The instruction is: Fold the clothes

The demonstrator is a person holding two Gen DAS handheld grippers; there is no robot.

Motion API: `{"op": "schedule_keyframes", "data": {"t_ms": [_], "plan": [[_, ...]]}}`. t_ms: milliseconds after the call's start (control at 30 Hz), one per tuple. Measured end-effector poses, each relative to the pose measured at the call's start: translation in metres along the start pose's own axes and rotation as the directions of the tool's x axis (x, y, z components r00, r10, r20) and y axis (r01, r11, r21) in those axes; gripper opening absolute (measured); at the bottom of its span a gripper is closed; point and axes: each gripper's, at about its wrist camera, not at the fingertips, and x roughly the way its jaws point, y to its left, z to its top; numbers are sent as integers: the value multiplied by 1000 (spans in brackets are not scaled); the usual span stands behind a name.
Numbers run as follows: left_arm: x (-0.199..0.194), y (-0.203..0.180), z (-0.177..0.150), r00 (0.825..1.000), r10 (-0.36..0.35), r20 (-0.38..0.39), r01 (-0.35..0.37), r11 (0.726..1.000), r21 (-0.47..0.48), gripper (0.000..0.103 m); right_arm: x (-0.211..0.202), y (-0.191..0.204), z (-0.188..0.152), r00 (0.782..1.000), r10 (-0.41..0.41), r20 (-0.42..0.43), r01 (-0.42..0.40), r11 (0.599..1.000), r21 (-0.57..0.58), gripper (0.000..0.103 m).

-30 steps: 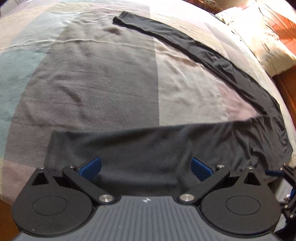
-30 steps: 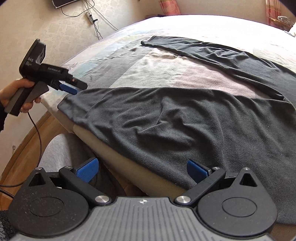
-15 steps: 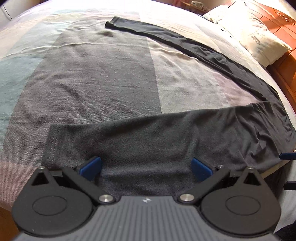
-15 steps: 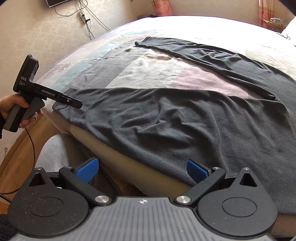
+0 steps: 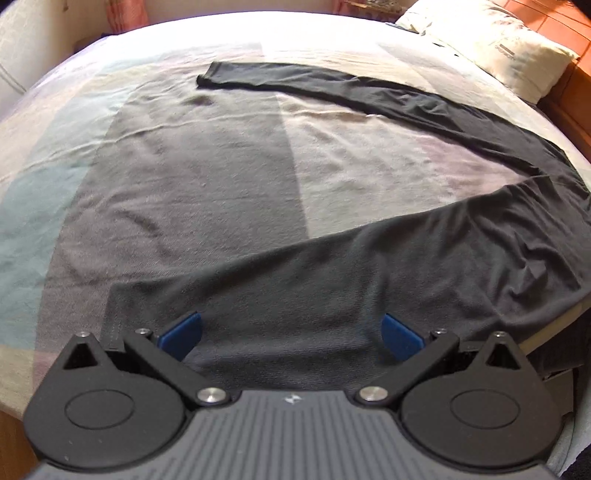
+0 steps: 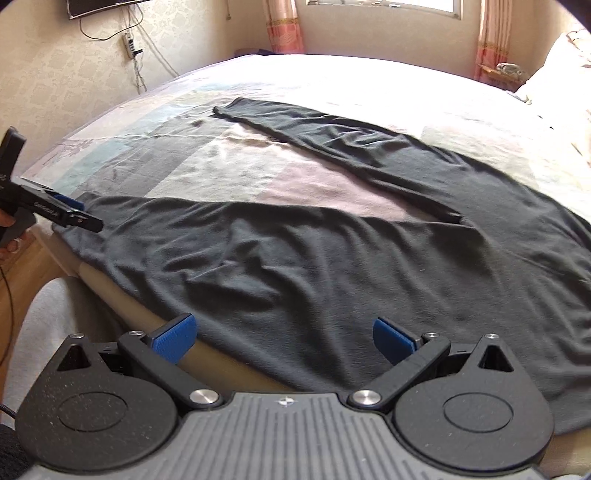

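A pair of dark grey trousers [image 5: 424, 266] [image 6: 332, 266] lies spread on the bed, its two legs splayed apart in a V. The far leg's cuff [image 5: 210, 77] [image 6: 229, 109] rests mid-bed. My left gripper [image 5: 290, 332] is open, hovering over the near leg's cuff end with blue pads wide apart. It also shows in the right wrist view as the left gripper [image 6: 68, 212] at that cuff, held by a hand. My right gripper [image 6: 282, 339] is open above the trousers' edge at the bed's side, holding nothing.
The bed has a patchwork blanket [image 5: 192, 177] of grey, teal and pale blocks. A pillow [image 5: 491, 40] lies at the head against a wooden headboard. A wall with cables [image 6: 136, 59] and curtains [image 6: 284, 26] stands beyond. The wooden bed frame [image 6: 44, 258] edges the mattress.
Both views have risen and tilted up, showing more of the far bed and wall. The left gripper has shifted in over the near cuff. Both stayed open and the trousers lie unmoved.
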Motion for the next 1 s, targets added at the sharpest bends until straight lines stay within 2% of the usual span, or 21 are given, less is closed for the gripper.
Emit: {"op": "schedule_keyframes", "data": {"t_ms": [167,300,433,533,567,600,700,800,900,1000], "plan": [[-11,-53,23,996,-79,47,74,992,104,102,11,-62,-1,997,-70,-16,72,991,112,103],[-8,-99,41,988,-140,72,127,978,167,102,29,-98,-13,996,-71,-63,82,978,192,103],[0,-135,51,982,-164,95,144,972,188,102,31,-109,-24,998,-28,-50,38,977,211,103],[6,-153,57,975,-200,96,182,969,169,102,31,-109,-25,998,-37,-40,45,975,219,103],[8,-158,58,973,-213,93,197,968,157,102,31,-108,-25,998,-43,-41,50,977,207,103],[9,-163,60,971,-222,93,207,967,145,102,33,-103,-25,997,-56,-52,63,987,147,103],[6,-172,64,966,-235,108,224,969,106,102,34,-91,-28,993,-94,-67,97,995,37,103],[2,-178,69,966,-235,110,227,970,86,102,26,-99,-21,997,-47,-59,52,996,78,103],[2,-180,75,977,-187,104,179,980,82,102,14,-115,3,1000,-4,18,1,992,129,103],[5,-179,82,984,-145,104,138,988,70,102,18,-122,37,997,18,80,-27,993,113,103]]}}
